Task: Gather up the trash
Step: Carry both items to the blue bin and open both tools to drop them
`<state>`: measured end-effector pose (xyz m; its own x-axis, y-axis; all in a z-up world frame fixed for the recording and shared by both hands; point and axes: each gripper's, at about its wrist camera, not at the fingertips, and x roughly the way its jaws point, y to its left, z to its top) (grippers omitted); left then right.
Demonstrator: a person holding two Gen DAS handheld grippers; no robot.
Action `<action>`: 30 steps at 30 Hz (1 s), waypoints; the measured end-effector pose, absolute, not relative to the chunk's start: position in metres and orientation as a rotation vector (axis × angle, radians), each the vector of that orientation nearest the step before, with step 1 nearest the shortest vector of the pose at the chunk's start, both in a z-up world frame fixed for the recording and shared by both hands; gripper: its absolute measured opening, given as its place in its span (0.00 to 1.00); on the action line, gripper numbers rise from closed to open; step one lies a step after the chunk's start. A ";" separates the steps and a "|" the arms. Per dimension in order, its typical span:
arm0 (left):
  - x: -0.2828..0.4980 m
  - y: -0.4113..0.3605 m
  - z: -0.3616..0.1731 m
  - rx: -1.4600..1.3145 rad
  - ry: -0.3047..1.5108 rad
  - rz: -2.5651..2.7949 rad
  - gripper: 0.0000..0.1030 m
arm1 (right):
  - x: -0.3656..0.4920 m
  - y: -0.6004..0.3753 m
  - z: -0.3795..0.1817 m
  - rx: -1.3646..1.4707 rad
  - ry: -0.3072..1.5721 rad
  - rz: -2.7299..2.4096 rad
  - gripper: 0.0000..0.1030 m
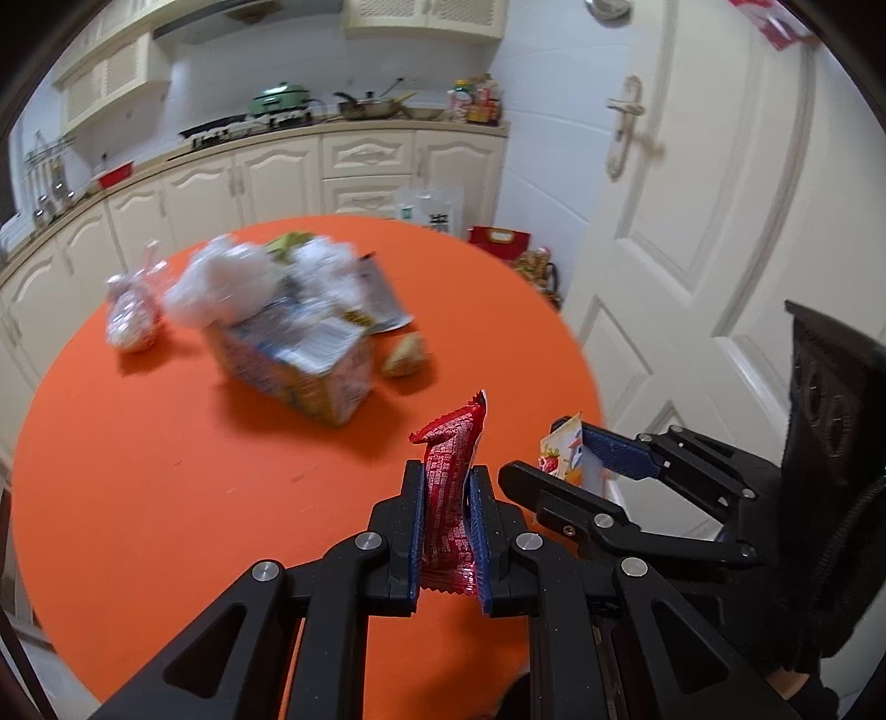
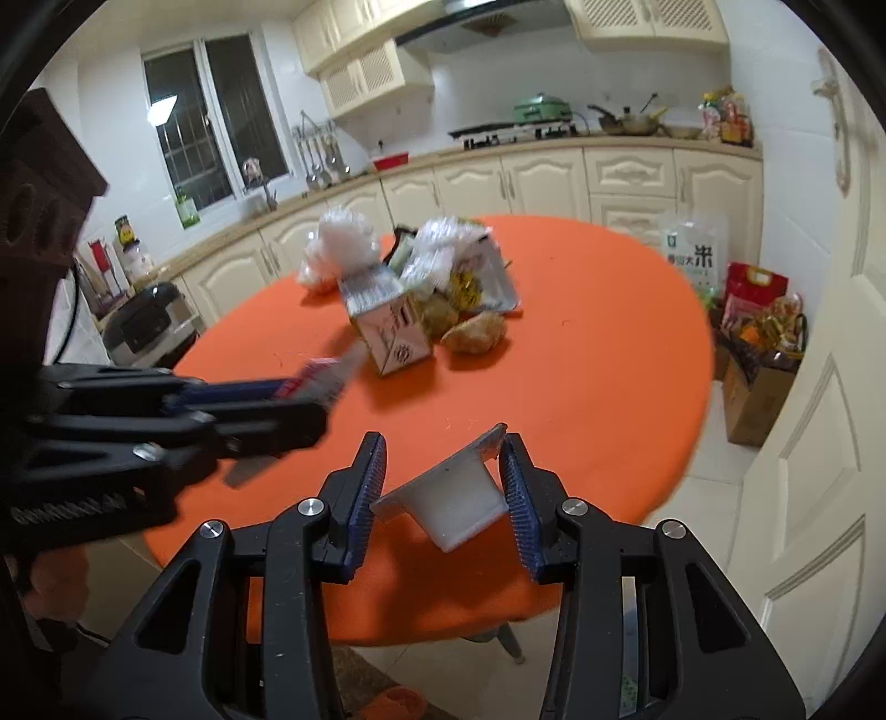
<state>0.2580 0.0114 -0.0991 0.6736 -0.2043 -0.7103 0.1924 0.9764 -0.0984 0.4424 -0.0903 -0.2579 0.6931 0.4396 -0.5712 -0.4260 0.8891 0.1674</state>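
Left gripper (image 1: 447, 487) fingers clamp a crinkled red foil wrapper (image 1: 451, 493), its lower end hidden between them. Right gripper (image 2: 443, 487) fingers pinch a small white plastic cup (image 2: 448, 498); beyond, the trash-stuffed cardboard box (image 1: 299, 365) blurs on the round orange bench (image 1: 138, 498).

A home kitchen: cream cabinets (image 2: 554, 177), a gas stove (image 2: 515, 133) with pots, a range hood (image 2: 476, 22).

A round orange worktop (image 2: 609, 354) fills the middle of the kitchen. Behind it, cream panelled cabinets (image 2: 542, 177) run along the far wall under a beige counter. On the stove sits a green lidded pot (image 2: 542, 108), with a dark wok (image 2: 628, 124) just to its right and a cluster of bottles (image 2: 728, 119) at the counter's right end. A dark window (image 2: 213, 122) lies far left. At right stands a white panelled door (image 1: 720, 221); a clear rice bag (image 2: 692, 252) leans near the cabinets.
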 end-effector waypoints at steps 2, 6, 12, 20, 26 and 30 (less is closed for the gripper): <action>0.262 -0.006 -0.096 -0.005 0.796 -0.260 0.11 | 0.434 -0.111 -0.250 0.024 0.630 0.441 0.39; 0.272 -0.048 -0.094 0.031 0.792 -0.337 0.11 | 0.421 -0.159 -0.244 0.029 0.638 0.331 0.39; 0.293 -0.107 -0.107 0.084 0.830 -0.428 0.11 | 0.417 -0.226 -0.267 0.062 0.705 0.197 0.39; 0.330 -0.161 -0.136 0.150 0.911 -0.483 0.11 | 0.417 -0.281 -0.299 0.110 0.759 0.077 0.61; 0.363 -0.189 -0.168 0.179 1.000 -0.483 0.12 | 0.410 -0.308 -0.312 0.133 0.798 -0.002 0.72; 0.380 -0.208 -0.181 0.188 1.036 -0.499 0.15 | 0.404 -0.319 -0.318 0.135 0.818 -0.026 0.73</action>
